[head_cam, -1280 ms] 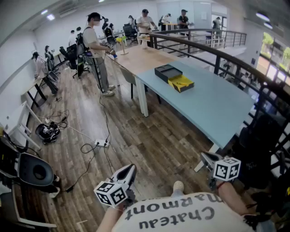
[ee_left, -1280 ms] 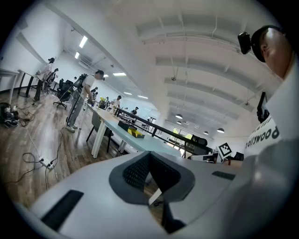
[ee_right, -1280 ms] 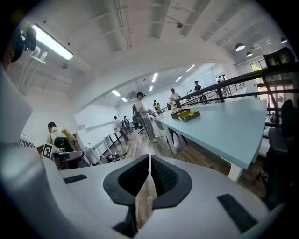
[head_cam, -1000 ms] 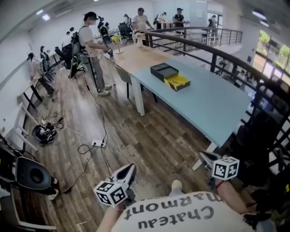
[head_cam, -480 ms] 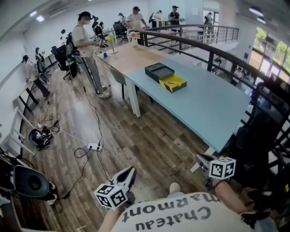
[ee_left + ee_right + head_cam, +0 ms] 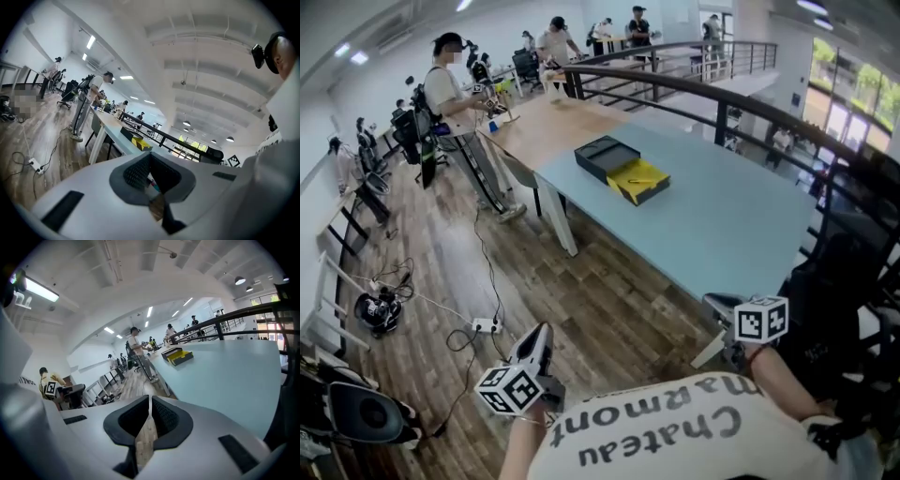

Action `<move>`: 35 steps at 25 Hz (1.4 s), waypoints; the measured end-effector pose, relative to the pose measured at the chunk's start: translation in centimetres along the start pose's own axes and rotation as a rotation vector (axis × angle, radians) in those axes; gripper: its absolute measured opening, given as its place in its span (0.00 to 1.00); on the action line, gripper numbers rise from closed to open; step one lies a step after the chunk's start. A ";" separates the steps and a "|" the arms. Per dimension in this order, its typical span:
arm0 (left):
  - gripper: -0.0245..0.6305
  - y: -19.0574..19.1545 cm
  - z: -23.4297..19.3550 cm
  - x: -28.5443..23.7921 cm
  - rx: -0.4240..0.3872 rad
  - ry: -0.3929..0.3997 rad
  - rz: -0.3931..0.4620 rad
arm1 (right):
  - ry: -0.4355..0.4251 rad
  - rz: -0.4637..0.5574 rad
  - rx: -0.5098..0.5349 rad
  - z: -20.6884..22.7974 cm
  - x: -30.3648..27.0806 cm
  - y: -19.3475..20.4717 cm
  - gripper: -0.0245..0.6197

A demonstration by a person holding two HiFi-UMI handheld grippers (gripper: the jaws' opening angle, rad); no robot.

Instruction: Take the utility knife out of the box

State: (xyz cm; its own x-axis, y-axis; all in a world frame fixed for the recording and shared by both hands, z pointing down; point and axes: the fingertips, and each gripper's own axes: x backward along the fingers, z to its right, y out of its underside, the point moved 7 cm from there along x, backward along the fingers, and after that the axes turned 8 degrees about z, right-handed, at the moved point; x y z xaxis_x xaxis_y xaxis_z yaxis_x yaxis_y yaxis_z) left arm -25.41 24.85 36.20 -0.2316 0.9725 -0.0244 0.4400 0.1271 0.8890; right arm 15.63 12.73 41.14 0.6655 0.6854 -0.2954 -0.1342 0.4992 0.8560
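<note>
Standing on the wooden floor, well short of the long pale-blue bench, the person has none of the task done yet. The box sits open near the bench's far end, its dark lid beside a yellow-lined tray. The utility knife is presumably in that tray, but it is too small to make out. Both tools are well apart from the box: the left tool and the right tool are each clenched on nothing, jaws pressed together. What is left, as I judge it: reach the box, open a tool, grip the knife and lift it out.
</note>
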 end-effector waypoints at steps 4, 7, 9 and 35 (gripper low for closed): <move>0.04 0.0 0.3 -4.2 0.028 0.014 0.011 | 0.000 -0.017 0.000 2.6 -1.5 -2.2 0.11; 0.04 1.3 0.3 -6.5 0.045 0.020 -0.004 | -0.006 -0.033 0.000 4.1 -2.7 -2.7 0.11; 0.04 2.1 0.4 -7.7 0.054 0.016 -0.028 | -0.010 -0.044 -0.019 5.2 -3.4 -2.4 0.11; 0.04 0.5 -2.2 -30.3 0.019 0.180 -0.242 | 0.228 0.016 -0.271 14.3 -10.0 -3.7 0.11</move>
State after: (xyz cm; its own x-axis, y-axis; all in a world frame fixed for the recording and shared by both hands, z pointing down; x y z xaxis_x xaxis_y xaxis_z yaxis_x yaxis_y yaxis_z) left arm -20.05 -4.92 38.37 -0.4815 0.8632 -0.1518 0.3687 0.3566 0.8584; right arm 19.95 -3.58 47.01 0.4844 0.7800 -0.3962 -0.3536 0.5888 0.7268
